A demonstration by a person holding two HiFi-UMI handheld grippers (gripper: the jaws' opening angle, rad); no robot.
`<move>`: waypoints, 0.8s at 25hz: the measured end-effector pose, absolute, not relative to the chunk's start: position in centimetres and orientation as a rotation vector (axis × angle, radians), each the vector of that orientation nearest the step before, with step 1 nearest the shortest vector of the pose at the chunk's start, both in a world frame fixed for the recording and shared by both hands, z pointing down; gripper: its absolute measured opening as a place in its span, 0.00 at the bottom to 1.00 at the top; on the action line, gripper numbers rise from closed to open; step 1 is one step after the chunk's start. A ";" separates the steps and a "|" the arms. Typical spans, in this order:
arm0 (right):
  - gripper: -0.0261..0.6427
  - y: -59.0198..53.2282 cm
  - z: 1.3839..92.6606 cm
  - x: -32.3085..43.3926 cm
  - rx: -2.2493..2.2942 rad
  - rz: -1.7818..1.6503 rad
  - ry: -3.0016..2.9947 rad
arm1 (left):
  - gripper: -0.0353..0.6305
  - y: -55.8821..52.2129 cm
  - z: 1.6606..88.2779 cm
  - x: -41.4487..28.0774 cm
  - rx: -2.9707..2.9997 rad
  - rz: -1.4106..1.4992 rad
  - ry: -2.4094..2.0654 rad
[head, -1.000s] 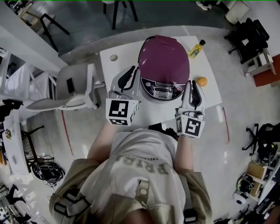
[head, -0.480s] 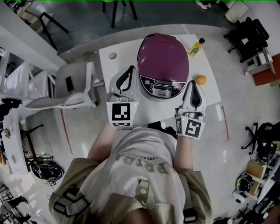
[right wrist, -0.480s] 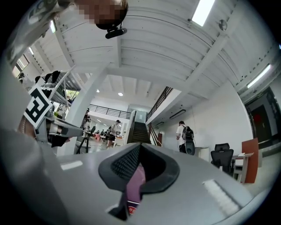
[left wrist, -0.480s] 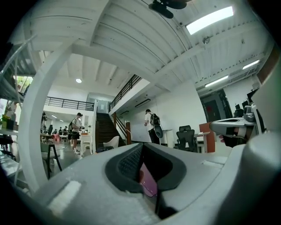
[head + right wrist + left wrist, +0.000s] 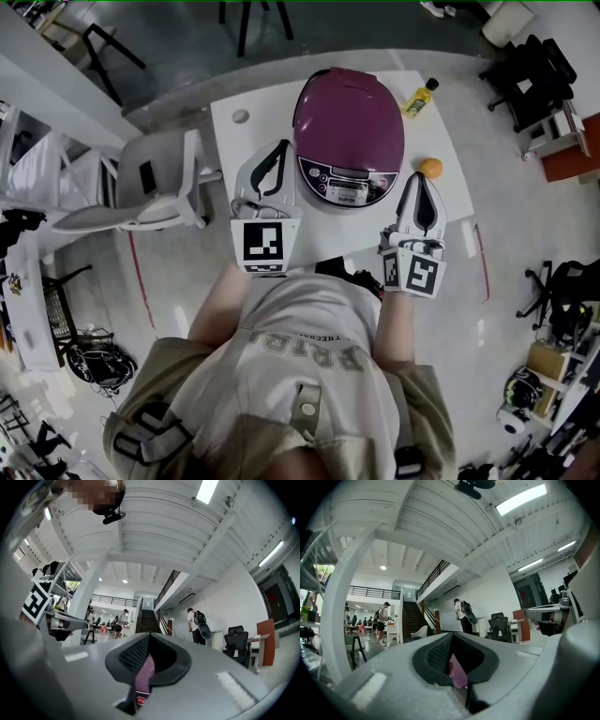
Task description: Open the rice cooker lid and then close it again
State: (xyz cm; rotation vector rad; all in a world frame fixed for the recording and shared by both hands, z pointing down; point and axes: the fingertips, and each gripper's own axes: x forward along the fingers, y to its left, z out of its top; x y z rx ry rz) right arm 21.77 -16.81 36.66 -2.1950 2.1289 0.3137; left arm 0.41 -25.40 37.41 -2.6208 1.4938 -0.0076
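Both closed, empty: left gripper (image 5: 278, 150), right gripper (image 5: 418, 180); rice cooker (image 5: 349, 122) body mostly hidden.

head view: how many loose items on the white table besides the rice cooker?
3: a small yellow bottle at the far right corner, an orange ball right of the purple rice cooker, a pale round disc far left. Others may hide behind the cooker.

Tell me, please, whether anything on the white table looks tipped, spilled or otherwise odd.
Nothing stands out. The purple rice cooker sits on the white table with its lid down; the yellow bottle and round orange fruit stand apart from it, and no spill shows.
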 end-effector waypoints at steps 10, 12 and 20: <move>0.04 -16.4 36.4 21.2 -2.196 0.336 2.159 | 0.06 -25.3 37.8 0.9 -2.661 -0.040 1.482; 0.04 -16.3 36.5 21.1 -2.197 0.338 2.163 | 0.06 -25.2 37.8 1.0 -2.652 -0.049 1.474; 0.04 -16.0 36.4 21.2 -2.202 0.351 2.172 | 0.06 -25.0 38.0 1.1 -2.660 -0.050 1.471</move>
